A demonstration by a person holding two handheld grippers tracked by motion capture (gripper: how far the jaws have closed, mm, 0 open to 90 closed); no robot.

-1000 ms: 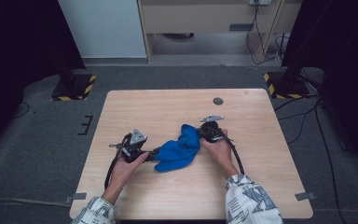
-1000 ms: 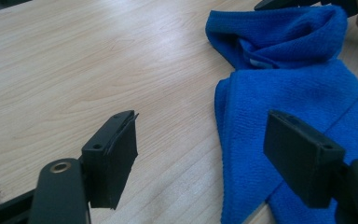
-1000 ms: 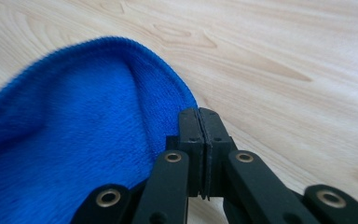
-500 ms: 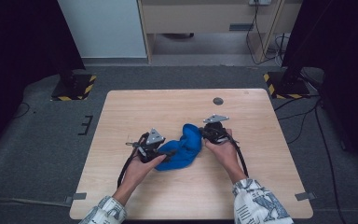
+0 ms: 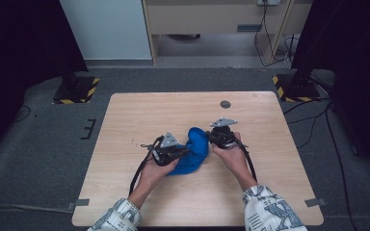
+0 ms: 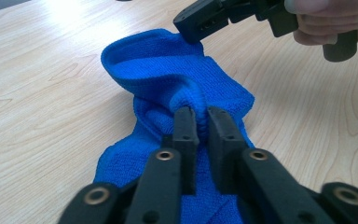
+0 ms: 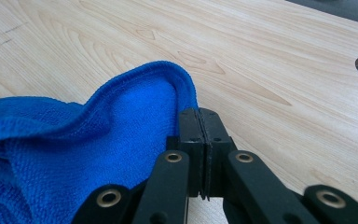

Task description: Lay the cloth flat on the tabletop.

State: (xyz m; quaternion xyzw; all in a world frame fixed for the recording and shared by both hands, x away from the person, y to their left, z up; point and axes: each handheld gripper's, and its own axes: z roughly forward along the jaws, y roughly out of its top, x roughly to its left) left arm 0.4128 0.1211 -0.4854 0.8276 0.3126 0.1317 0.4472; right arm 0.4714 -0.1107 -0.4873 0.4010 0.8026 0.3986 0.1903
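A crumpled blue cloth (image 5: 196, 148) lies mid-table between my two grippers. My left gripper (image 5: 185, 152) sits at its left side. In the left gripper view its jaws have just been closing and my left gripper (image 6: 201, 113) pinches a raised fold of the cloth (image 6: 168, 79). My right gripper (image 5: 210, 139) holds the cloth's upper right edge, lifted a little off the wood. In the right gripper view my right gripper (image 7: 199, 113) is shut on the hem of the cloth (image 7: 98, 140). The right gripper (image 6: 193, 25) also shows at the top of the left gripper view.
The light wooden table (image 5: 139, 115) has a round cable hole (image 5: 225, 104) at its far right. Two black stands with yellow-black striped bases (image 5: 74, 89) (image 5: 293, 87) rest on the grey floor beyond the table's far corners.
My left gripper moved right, up to the cloth, and closed on a fold of it. The right gripper lifted its edge of the cloth slightly.
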